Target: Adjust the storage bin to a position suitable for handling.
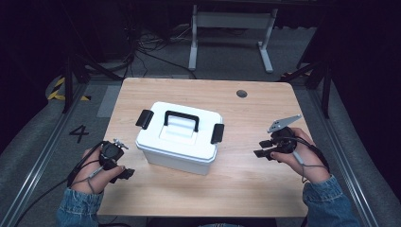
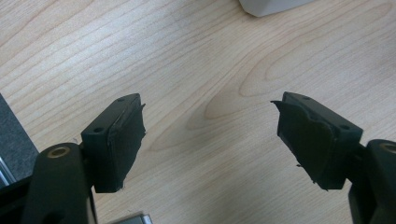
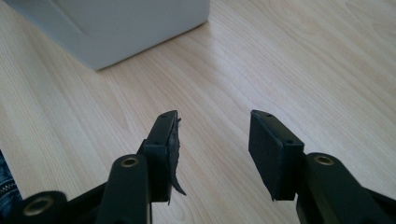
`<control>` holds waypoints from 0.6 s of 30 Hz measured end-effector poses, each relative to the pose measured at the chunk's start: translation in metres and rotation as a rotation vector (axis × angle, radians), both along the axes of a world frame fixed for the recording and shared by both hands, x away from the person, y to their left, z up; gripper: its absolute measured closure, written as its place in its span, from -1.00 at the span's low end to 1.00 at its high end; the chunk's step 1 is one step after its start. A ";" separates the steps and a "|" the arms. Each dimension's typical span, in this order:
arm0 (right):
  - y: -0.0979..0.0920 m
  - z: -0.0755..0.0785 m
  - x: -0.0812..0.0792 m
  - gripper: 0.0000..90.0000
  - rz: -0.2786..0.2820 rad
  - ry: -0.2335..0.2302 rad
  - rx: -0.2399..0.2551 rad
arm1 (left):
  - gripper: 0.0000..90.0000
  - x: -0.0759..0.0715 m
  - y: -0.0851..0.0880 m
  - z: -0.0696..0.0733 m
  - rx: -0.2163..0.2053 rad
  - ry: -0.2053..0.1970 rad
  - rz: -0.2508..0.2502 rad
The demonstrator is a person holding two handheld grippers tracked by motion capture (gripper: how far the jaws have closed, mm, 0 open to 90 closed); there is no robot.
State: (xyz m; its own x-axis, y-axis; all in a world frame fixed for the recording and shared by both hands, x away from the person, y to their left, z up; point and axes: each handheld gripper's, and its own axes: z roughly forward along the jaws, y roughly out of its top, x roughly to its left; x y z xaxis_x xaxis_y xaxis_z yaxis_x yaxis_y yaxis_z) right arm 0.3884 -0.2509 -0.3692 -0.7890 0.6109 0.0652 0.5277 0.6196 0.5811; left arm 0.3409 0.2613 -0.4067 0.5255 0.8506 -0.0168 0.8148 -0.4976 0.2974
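Box: white lidded box [image 1: 181, 137], latches [image 1: 217, 133] shut, mid-surface [image 1: 255, 179].
Fingers: left gripper [image 1: 124, 173] and right gripper [image 1: 261, 152] both apart, empty.
Risk: one-sided latch pull could skid the box.

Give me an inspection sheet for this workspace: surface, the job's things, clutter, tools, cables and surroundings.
Surface: light wooden table with a round dark hole near the far edge.
Job's things: white storage box, lid on, black handle lying on top, black latch at each end.
Clutter: nothing seen.
Tools: left tool open, off the box's left; right tool open, off its right; nothing between either's jaws.
Cables: one trails from each tool; more lie on the floor beyond the table.
Surroundings: grey floor, white frame legs, a painted 4.
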 end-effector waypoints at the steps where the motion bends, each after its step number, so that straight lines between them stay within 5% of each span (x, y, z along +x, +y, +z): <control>1: 0.002 0.002 0.001 0.19 0.003 -0.001 -0.002 | -0.47 0.000 0.000 0.000 -0.008 -0.004 -0.007; 18: 0.048 0.050 0.012 0.17 0.100 -0.047 0.059 | -0.47 0.003 0.000 0.000 -0.019 -0.004 -0.009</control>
State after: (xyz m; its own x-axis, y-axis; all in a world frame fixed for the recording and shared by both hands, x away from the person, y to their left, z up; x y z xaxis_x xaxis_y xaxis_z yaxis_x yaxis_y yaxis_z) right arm 0.4001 -0.2029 -0.3195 -0.8489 0.5252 0.0600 0.4361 0.6318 0.6409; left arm 0.3434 0.2614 -0.4066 0.5329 0.8456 -0.0308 0.8092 -0.4986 0.3107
